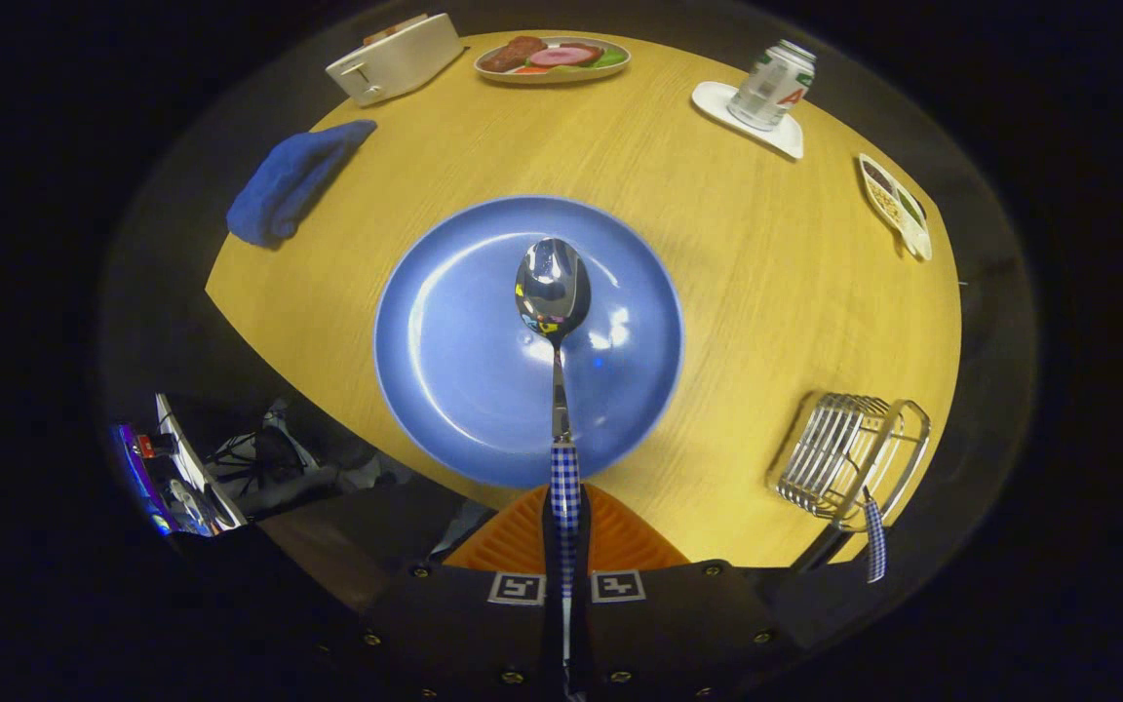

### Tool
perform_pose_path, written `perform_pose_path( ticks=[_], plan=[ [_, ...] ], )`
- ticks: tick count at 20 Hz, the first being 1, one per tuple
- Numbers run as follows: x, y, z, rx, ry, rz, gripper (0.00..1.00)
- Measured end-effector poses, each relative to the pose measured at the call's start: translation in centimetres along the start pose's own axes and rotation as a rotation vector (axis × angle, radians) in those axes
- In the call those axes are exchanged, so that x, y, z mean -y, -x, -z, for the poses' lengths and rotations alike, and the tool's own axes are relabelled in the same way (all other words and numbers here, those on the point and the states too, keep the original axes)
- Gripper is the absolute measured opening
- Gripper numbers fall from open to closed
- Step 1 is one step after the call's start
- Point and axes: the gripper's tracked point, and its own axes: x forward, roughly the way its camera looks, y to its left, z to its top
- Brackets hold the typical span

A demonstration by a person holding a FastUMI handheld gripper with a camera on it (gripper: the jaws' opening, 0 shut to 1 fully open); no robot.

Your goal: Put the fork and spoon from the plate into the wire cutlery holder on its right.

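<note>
The gripper (563,546) is clamped on the blue-and-white checked handle of a shiny metal spoon (554,292), both fingers pressing the handle between them, so that the bowl of the spoon points straight ahead, over the middle of the round blue plate (445,351) on the round wooden bench (766,263). Whether the bowl rests on the plate or hangs just above it I cannot tell. The silver wire cutlery holder (839,453) stands to the right of the plate, well apart from it, and a second checked handle (875,541), probably the fork, already sticks out of its near side. So the step in hand looks to be the spoon's carry. The next move calls for swinging the spoon right, tipping it so its bowl goes down into the holder's open top, clear of the fork and the wire rim
</note>
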Motion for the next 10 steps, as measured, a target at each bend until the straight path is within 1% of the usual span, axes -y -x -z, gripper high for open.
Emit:
perform_pose_path(
  ticks=[3, 7, 10],
  plan=[
    [2.7, 2.1, 2.0, -0.022, -0.048, 0.056, 0.03],
    [6.9, 4.6, 5.5, -0.096, -0.118, 0.128, 0.03],
    [9.2, 6.0, 7.6, -0.149, -0.126, 0.154, 0.03]
  ],
)
